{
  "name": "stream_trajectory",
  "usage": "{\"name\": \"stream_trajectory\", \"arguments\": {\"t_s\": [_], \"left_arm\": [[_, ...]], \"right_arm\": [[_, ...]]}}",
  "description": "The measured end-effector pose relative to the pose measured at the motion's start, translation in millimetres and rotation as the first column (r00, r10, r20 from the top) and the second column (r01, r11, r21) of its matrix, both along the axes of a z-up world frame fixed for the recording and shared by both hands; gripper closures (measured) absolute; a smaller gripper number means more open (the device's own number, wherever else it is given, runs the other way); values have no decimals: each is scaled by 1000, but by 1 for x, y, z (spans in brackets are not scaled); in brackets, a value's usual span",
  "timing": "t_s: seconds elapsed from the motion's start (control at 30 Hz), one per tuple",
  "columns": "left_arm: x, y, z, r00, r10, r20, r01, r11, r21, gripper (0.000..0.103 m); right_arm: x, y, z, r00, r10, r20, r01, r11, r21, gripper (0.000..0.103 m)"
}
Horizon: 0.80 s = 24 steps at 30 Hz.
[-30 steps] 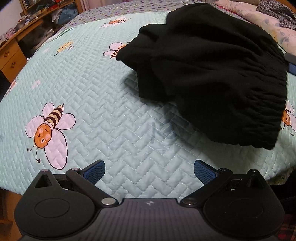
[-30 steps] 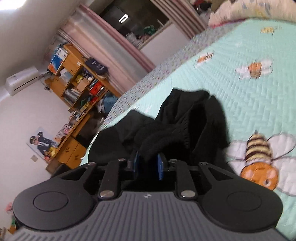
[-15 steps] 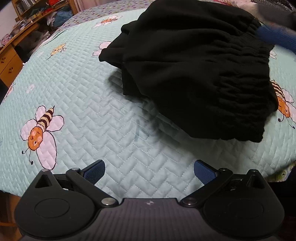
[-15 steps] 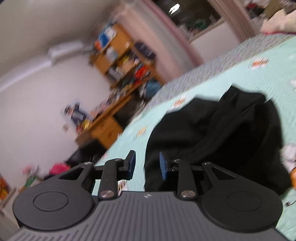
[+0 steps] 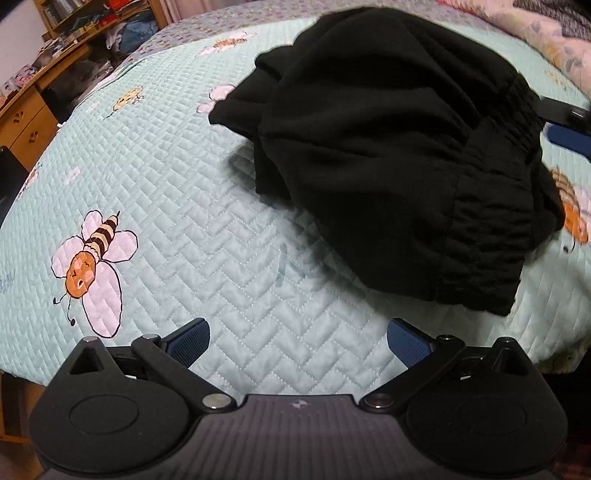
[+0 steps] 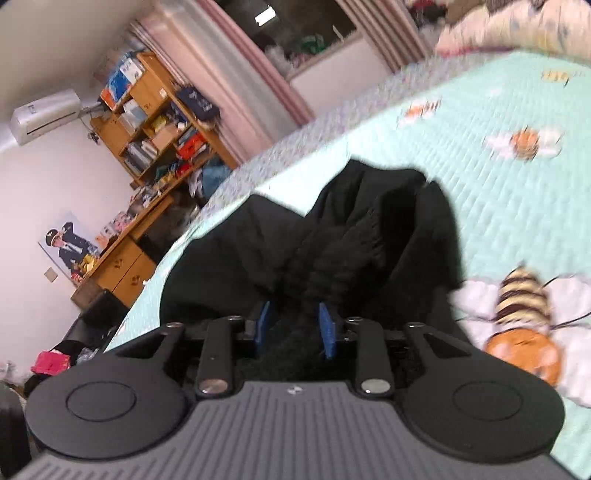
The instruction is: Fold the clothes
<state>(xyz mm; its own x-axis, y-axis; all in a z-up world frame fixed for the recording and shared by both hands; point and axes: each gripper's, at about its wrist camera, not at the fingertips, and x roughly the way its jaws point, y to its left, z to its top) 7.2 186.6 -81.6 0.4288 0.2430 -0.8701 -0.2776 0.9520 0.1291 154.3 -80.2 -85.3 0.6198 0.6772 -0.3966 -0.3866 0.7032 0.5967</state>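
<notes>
— Where is the garment?

— The black garment (image 5: 399, 147) lies in a bunched heap on my bed, on the mint quilted bedspread (image 5: 207, 236) with the bee prints. In my left view it sits on the right half of the spread, its gathered elastic band (image 5: 491, 236) turned toward the near edge.

— What is your left tool doing?

— My left tool (image 5: 297, 338) is spread wide over bare quilt, nothing between its blue pads (image 5: 188, 338). It is apart from the cloth, which lies ahead and to the right. A large bee print (image 5: 92, 258) sits off to its left.

— And the right one?

— My right tool (image 6: 295, 326) is drawn narrow, with a ruched fold of the black garment (image 6: 332, 251) between its blue pads (image 6: 327, 328). From the left view its tip (image 5: 569, 125) shows at the right edge, at the far end of the elastic band.

— Anything else around?

— A wooden shelf (image 6: 155, 122) crammed with books and boxes, a wooden desk (image 6: 122, 266) below it, pink curtains (image 6: 236, 81), and a pillow (image 6: 509, 26) at the head of the bed. The right view is somewhat blurred.
</notes>
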Motion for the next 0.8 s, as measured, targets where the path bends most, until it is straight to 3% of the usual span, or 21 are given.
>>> {"name": "stream_trajectory", "arguments": {"t_s": [0.03,0.1,0.2,0.37,0.43,0.53,0.63,0.73,0.8], "left_arm": [[0,1,0,1000,2,4,-2,1000,-1,1],[0,3,2,1000,5,17,-5,1000,-4,1],[0,8,4,999,10,35,-10,1000,-10,1],[0,14,7,998,19,66,-18,1000,-19,1],[-1,20,7,997,31,67,-30,999,-21,1],[-3,31,4,996,66,63,-65,998,-14,1],[-1,38,0,995,81,53,-80,997,-16,1],[0,35,-3,997,59,48,-58,998,-28,1],[0,32,-4,998,37,50,-35,999,-28,1]], "right_arm": [[-2,-6,2,1000,-10,4,9,1000,16,62],[-5,-16,7,999,-32,7,32,999,35,46],[-3,-24,8,998,-61,9,60,996,61,44],[13,-5,13,1000,-13,-14,15,996,84,34],[17,-5,9,997,-63,-44,66,996,67,34],[20,-6,2,993,-121,16,121,993,1,34],[20,-2,0,984,-101,144,116,988,-99,34],[27,9,4,963,-39,265,94,976,-198,27],[34,18,7,955,23,296,51,970,-239,23]]}}
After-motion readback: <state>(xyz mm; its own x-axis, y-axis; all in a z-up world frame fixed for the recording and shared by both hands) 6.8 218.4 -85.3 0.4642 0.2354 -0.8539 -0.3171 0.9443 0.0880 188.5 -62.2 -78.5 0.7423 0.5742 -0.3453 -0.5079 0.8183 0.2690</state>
